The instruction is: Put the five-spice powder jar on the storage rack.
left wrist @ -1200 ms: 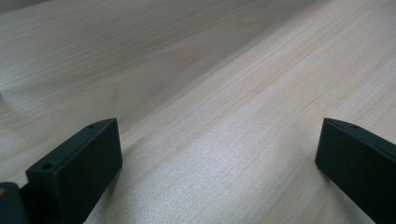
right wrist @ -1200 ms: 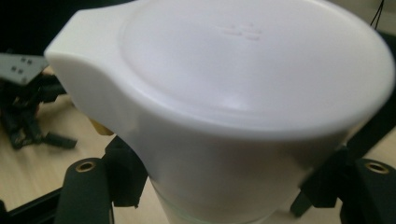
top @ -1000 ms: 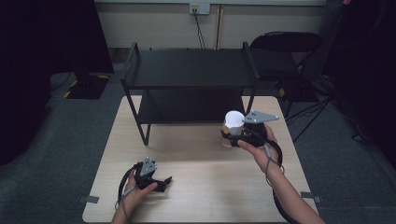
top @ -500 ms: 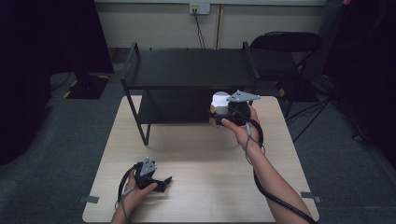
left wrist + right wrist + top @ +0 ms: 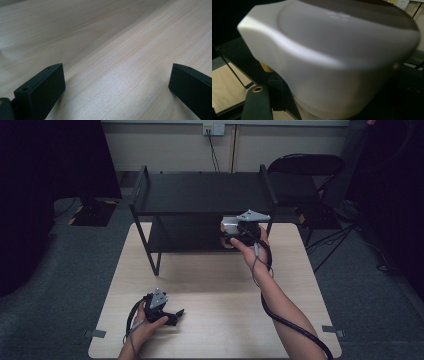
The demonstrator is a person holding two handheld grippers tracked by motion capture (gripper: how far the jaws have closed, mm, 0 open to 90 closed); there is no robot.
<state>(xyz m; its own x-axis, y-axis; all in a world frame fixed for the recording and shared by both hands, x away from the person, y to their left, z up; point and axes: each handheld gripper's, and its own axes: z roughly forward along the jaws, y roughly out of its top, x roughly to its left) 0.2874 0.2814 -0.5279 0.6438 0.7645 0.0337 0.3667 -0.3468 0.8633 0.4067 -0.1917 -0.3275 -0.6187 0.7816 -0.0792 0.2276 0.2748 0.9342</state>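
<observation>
My right gripper (image 5: 235, 234) is shut on a white-lidded container (image 5: 228, 226) and holds it at the front right opening of the lower shelf of a black two-tier rack (image 5: 200, 195). In the right gripper view the container's white lid (image 5: 332, 47) looms close and blurred, with a yellowish part under it, and one black finger (image 5: 257, 102) shows at the lower left. My left gripper (image 5: 172, 314) rests on the wooden table (image 5: 215, 285) near its front left. Its jaws stand wide apart in the left gripper view (image 5: 115, 82), with bare wood between them.
The rack stands across the far half of the table, and its thin front legs (image 5: 156, 265) reach the tabletop. A black chair (image 5: 305, 170) stands behind the table at the right. A cable (image 5: 280, 315) trails along the right forearm.
My right gripper has carried the container away from the person and to the left, from above the table's right side to the rack's lower shelf opening. The left gripper has stayed put.
</observation>
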